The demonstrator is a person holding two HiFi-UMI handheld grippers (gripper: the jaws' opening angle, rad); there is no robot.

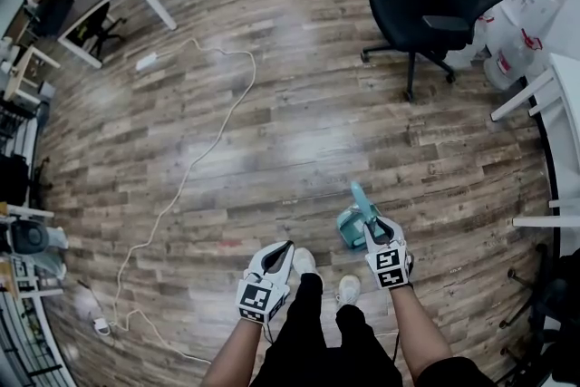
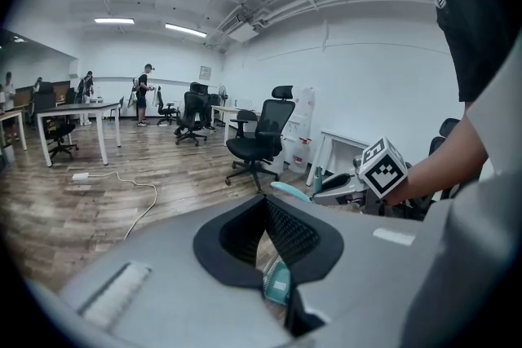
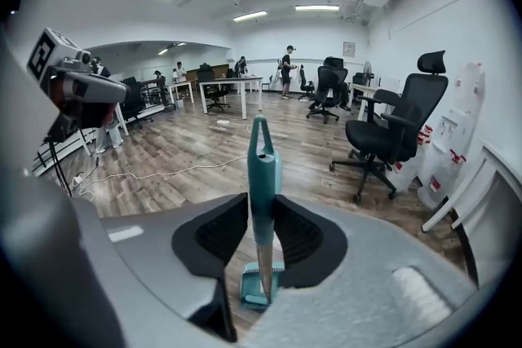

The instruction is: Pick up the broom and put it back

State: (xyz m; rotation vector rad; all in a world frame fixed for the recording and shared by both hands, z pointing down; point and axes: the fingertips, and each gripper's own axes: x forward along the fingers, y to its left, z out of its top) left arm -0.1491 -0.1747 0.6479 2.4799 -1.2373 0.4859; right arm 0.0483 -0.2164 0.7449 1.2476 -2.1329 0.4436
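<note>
**Broom pickup: grasp made, lift pending**
The right gripper (image 3: pixel 263 204) is clamping the upright handle of the teal broom (image 3: pixel 263 159), its head resting on the floor (image 3: pixel 204 151) below the jaws; the left gripper (image 2: pixel 263 204) is idling alongside, clenched and empty; lifting and returning are remaining

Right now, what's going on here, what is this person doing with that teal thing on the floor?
A person stands on the wood floor with a two-jaw gripper in each hand. The right gripper has its jaws closed on the handle of a teal broom, which stands upright with its head on the floor just ahead of the person's shoes. The left gripper is held beside it, shut and empty. The broom is not yet lifted.
</note>
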